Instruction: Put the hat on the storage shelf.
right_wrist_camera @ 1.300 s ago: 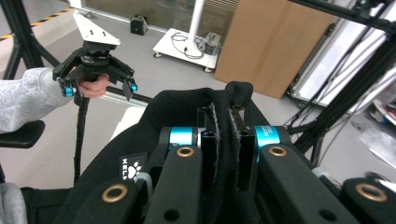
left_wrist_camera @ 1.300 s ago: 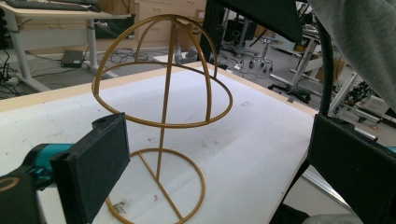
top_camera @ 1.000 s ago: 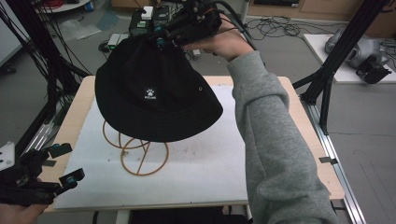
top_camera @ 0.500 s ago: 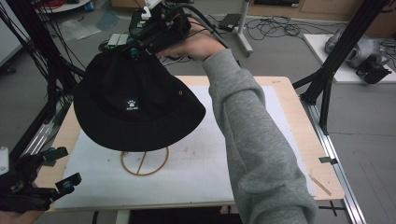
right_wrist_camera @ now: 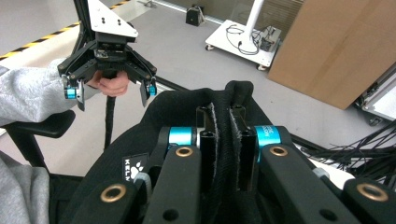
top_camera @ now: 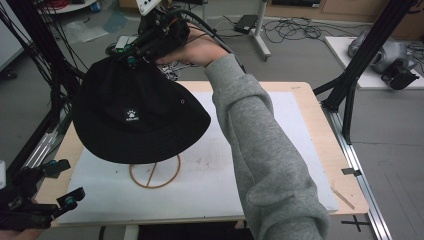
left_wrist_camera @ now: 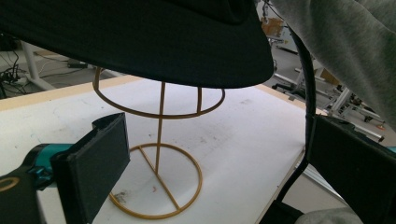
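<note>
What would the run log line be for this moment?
right gripper: shut on hat brim | hat: lifted above wire stand | left gripper: open, holding nothing, near table corner

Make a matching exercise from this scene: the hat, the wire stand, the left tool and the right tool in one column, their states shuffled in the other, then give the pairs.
1. black hat
2. wire stand
3. left tool
4. right tool

A. jaws open, nothing between them
B. upright on the white table top
C. held up by its brim, above the stand
D. jaws shut on black fabric

Pairs: 1-C, 2-B, 3-A, 4-D
</note>
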